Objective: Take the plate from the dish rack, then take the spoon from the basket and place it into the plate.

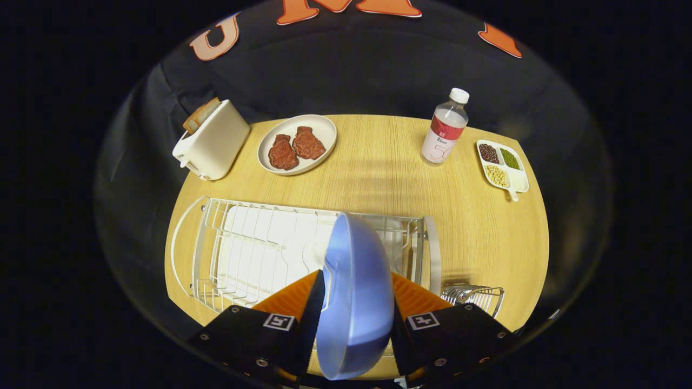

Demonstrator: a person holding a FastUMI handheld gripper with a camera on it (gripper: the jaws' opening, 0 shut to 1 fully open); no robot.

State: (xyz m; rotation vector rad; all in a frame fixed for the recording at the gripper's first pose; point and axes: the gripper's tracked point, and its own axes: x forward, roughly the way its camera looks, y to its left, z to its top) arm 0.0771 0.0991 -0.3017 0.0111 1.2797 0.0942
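A light blue plate [354, 292] stands on edge between my two fingers, lifted above the white wire dish rack [254, 248]. My gripper [354, 316] is shut on the blue plate, one finger pressing each side of it. The rack lies just beyond and to the left of the fingers, its slots bare. A small wire basket [474, 296] hangs at the rack's right end, beside my right finger; its contents are hidden and I cannot make out the spoon.
On the round wooden table [378, 173] beyond the rack stand a white toaster [212, 140] with toast, a plate holding two pieces of meat [296, 145], a water bottle [446, 129] and a divided dish of beans [501, 165].
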